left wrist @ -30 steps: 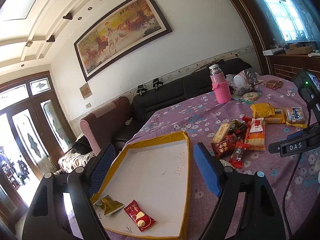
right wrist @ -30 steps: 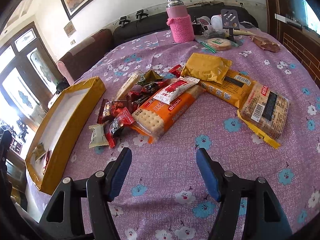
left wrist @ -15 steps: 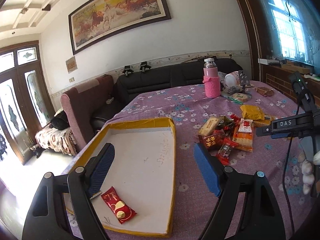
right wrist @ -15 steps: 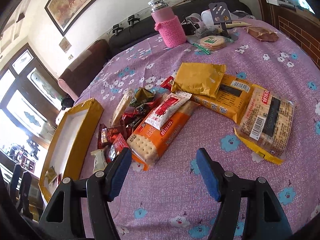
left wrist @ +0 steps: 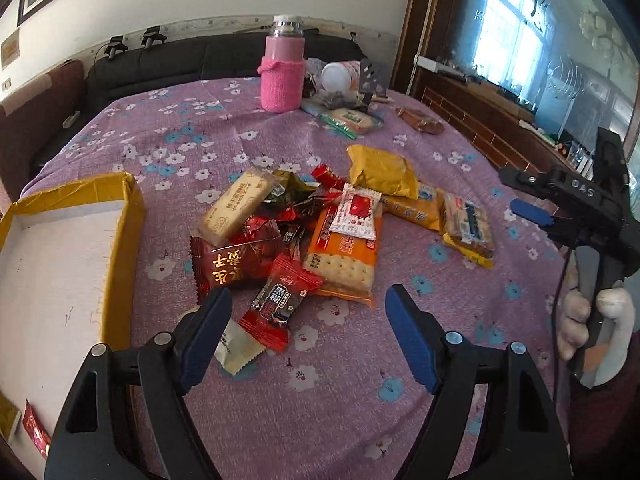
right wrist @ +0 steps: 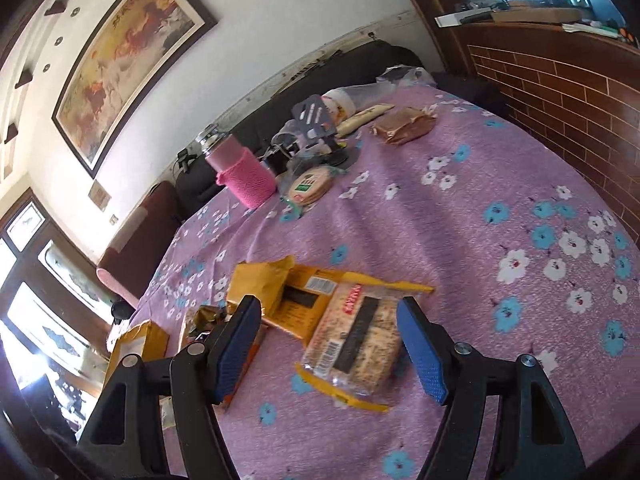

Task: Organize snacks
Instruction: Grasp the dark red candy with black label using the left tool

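A heap of snack packets lies on the purple flowered cloth: an orange cracker pack (left wrist: 344, 256), a dark red packet (left wrist: 236, 260), a white sachet (left wrist: 356, 216) and a yellow bag (left wrist: 380, 172). My left gripper (left wrist: 308, 320) hovers over the heap's near edge, jaws closing, with a small red-and-black candy packet (left wrist: 284, 300) between them, untouched. The yellow-rimmed box tray (left wrist: 124, 216) sits to the left and holds a red wrapper (left wrist: 34, 432). My right gripper (right wrist: 330, 344), jaws opening, straddles a clear cracker packet (right wrist: 356, 344) without pressing it. It also shows as the right gripper (left wrist: 560, 208) in a gloved hand (left wrist: 600, 320).
At the far side stand a pink-sleeved bottle (left wrist: 282, 76), a round cookie pack (left wrist: 352, 118) and a brown packet (left wrist: 420, 122). A cream sachet (left wrist: 236, 348) lies beside my left finger. A brick-faced cabinet (right wrist: 580, 92) borders the table's right; a dark sofa (left wrist: 180, 60) lies beyond.
My left gripper swung right from over the tray and tipped down onto the snack heap. My right gripper moved right and rolled, from the heap's middle to the clear cracker packet.
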### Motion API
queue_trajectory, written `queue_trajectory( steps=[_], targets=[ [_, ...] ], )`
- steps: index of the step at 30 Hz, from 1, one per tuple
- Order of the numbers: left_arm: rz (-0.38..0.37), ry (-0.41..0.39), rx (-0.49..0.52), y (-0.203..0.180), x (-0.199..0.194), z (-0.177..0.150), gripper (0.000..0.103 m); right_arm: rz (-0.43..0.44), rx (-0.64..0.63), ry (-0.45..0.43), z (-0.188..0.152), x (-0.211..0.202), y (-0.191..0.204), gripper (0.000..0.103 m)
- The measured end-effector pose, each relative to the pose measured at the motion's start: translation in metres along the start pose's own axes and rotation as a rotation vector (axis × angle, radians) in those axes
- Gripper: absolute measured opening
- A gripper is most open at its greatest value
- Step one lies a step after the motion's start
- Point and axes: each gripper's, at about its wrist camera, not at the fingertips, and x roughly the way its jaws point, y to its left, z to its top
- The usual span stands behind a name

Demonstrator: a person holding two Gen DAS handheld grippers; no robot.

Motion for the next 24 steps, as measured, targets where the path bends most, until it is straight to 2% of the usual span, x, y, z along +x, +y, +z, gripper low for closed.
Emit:
queue_trajectory(
  steps=[2, 4, 6, 9, 11, 12, 13, 18, 20, 21, 22, 24],
  targets=[
    [-0.001, 0.029, 0.001, 0.003, 0.013, 0.002, 0.075, -0.005, 0.036, 0.003, -0.002, 0.004, -0.016, 0.073],
    [-0.015, 0.063, 0.000, 0.005, 0.025, 0.006, 0.064, 0.002, 0.081, 0.034, -0.003, 0.013, -0.027, 0.073],
    [-0.024, 0.093, 0.008, 0.004, 0.034, 0.006, 0.060, 0.021, 0.117, 0.072, -0.004, 0.021, -0.034, 0.073],
    [-0.050, 0.127, 0.023, 0.000, 0.046, 0.005, 0.038, 0.031, 0.122, 0.082, -0.006, 0.021, -0.034, 0.073],
    [-0.028, 0.118, 0.030, -0.002, 0.043, 0.003, 0.031, 0.030, 0.113, 0.079, -0.005, 0.021, -0.034, 0.073],
    [-0.014, 0.117, 0.036, -0.003, 0.041, 0.003, 0.017, 0.029, 0.109, 0.078, -0.005, 0.021, -0.033, 0.073],
    [-0.011, 0.121, 0.033, -0.001, 0.039, 0.001, 0.009, 0.027, 0.104, 0.078, -0.006, 0.021, -0.032, 0.073],
    [-0.033, 0.098, -0.033, 0.014, 0.019, -0.008, 0.008, 0.020, 0.042, 0.070, -0.010, 0.020, -0.019, 0.073],
    [-0.076, 0.095, -0.073, 0.023, 0.010, -0.011, 0.010, 0.011, -0.003, 0.065, -0.013, 0.021, -0.010, 0.073],
    [-0.099, 0.099, -0.084, 0.025, 0.008, -0.012, 0.019, 0.007, -0.021, 0.065, -0.015, 0.021, -0.006, 0.073],
    [-0.110, 0.100, -0.096, 0.027, 0.006, -0.013, 0.035, 0.003, -0.035, 0.067, -0.017, 0.022, -0.002, 0.073],
    [-0.110, 0.105, -0.136, 0.029, 0.005, -0.014, 0.053, -0.005, -0.054, 0.072, -0.020, 0.025, 0.003, 0.073]
  ],
)
